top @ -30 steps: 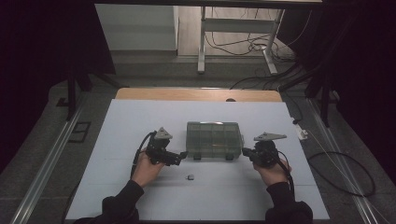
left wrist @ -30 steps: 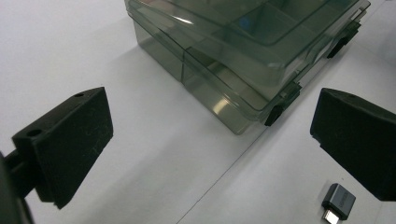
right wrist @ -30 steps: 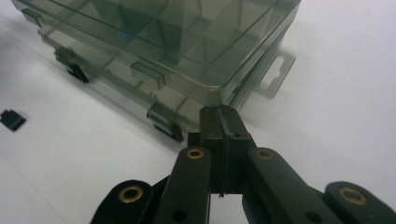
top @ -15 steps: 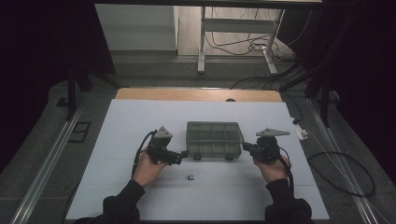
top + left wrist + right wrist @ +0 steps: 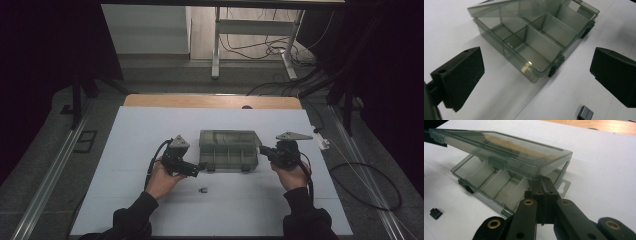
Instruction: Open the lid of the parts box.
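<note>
1. Compartment box [image 5: 229, 150] sits mid-table on the white mat [image 5: 150, 130]; its lid [image 5: 506, 152] is now propped ajar, flatter earlier.
2. Your right gripper [image 5: 544, 185], jaws pressed together, wedges under the lid's edge.
3. Your left gripper [image 5: 200, 169], jaws spread, holds nothing, just beside the box.
4. Small dark part [image 5: 203, 189] lies near.

No legible text (anywhere here)

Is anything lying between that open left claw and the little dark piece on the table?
Nothing visible does. The small dark piece lies on bare white table just ahead of the left gripper, whose jaws stand open. The compartment box sits farther off.
</note>
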